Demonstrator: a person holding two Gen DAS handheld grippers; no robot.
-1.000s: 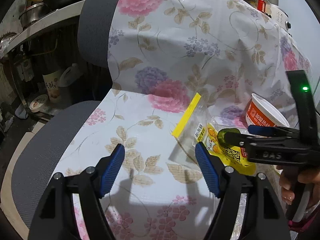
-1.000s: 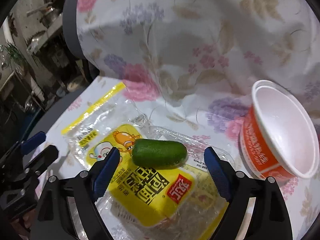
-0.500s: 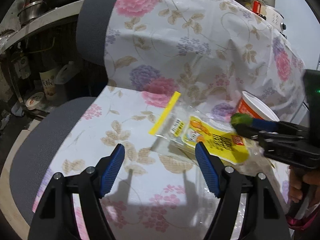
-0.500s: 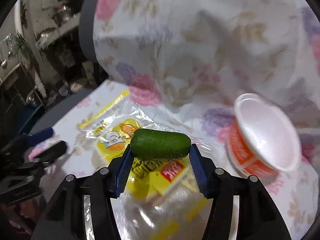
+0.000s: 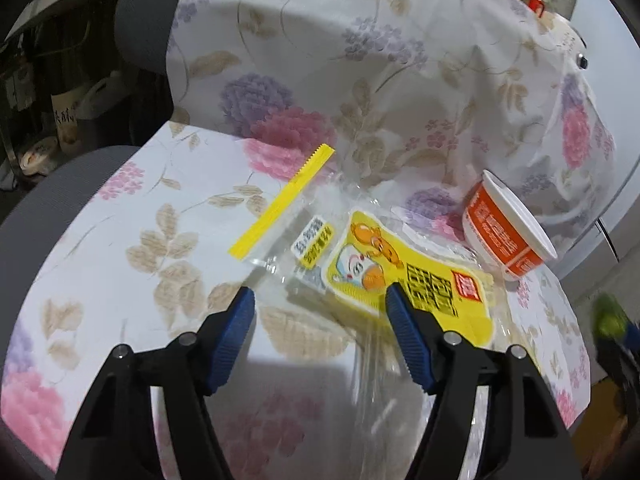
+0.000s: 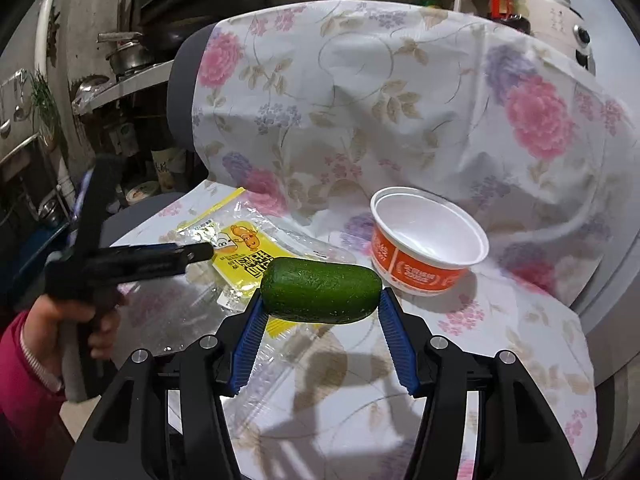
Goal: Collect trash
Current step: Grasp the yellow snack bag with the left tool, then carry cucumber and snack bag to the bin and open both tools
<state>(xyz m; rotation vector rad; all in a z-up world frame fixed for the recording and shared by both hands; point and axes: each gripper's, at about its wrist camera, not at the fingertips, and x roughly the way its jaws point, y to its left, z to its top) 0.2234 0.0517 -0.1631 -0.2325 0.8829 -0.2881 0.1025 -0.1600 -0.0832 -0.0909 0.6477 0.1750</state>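
My right gripper [image 6: 320,316] is shut on a green cucumber piece [image 6: 320,295] and holds it above the seat; it shows blurred at the right edge of the left wrist view [image 5: 608,322]. My left gripper [image 5: 318,310] is open and empty, just short of a clear and yellow plastic snack wrapper [image 5: 400,268] lying flat on the seat, also in the right wrist view [image 6: 244,256]. An empty orange and white paper cup [image 5: 504,228] lies tilted to the wrapper's right [image 6: 428,244].
A floral cloth [image 5: 360,60] covers a grey chair [image 5: 140,20], seat and backrest. Shelves with pots and bottles [image 6: 128,56] stand at the left. A white appliance [image 6: 560,16] stands behind the chair at the right.
My right gripper closed on the cucumber piece, lifted it off the wrapper and pulled back to the right. My left gripper moved closer to the wrapper.
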